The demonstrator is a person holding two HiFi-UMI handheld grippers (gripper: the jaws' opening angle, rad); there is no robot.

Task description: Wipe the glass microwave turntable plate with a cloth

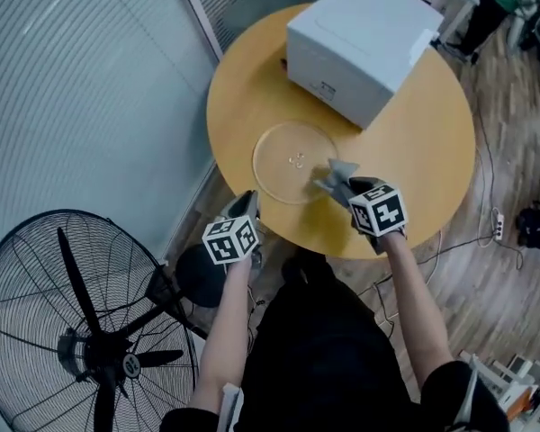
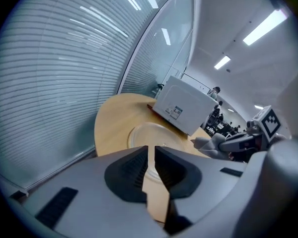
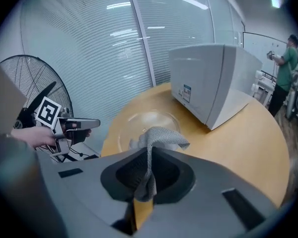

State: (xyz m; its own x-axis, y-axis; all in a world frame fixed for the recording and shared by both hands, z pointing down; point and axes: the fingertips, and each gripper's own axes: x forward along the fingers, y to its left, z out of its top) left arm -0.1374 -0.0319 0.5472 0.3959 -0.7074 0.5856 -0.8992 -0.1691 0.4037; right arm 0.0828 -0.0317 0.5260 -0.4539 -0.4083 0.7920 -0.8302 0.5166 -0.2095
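Right gripper (image 3: 149, 155) pinches cloth (image 3: 162, 135) by plate's (image 1: 283, 142) rim.

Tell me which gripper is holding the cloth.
The right gripper: its jaws pinch the grey cloth, while the left gripper has nothing between its jaws.

A honey-yellow round table (image 1: 432, 151) carries a clear, colourless glass plate (image 1: 283, 165) and a plain white microwave (image 1: 364, 39). The cloth (image 3: 161, 135) is grey with a fine woven mesh. The left gripper (image 2: 150, 150) and right gripper (image 3: 149, 152) are grey, with black ribbed pads (image 2: 129, 175) and white cubes (image 1: 379, 209) printed with black squares. The fan (image 1: 72, 331) is black. The blinds (image 1: 72, 79) are pale blue-grey with fine stripes.
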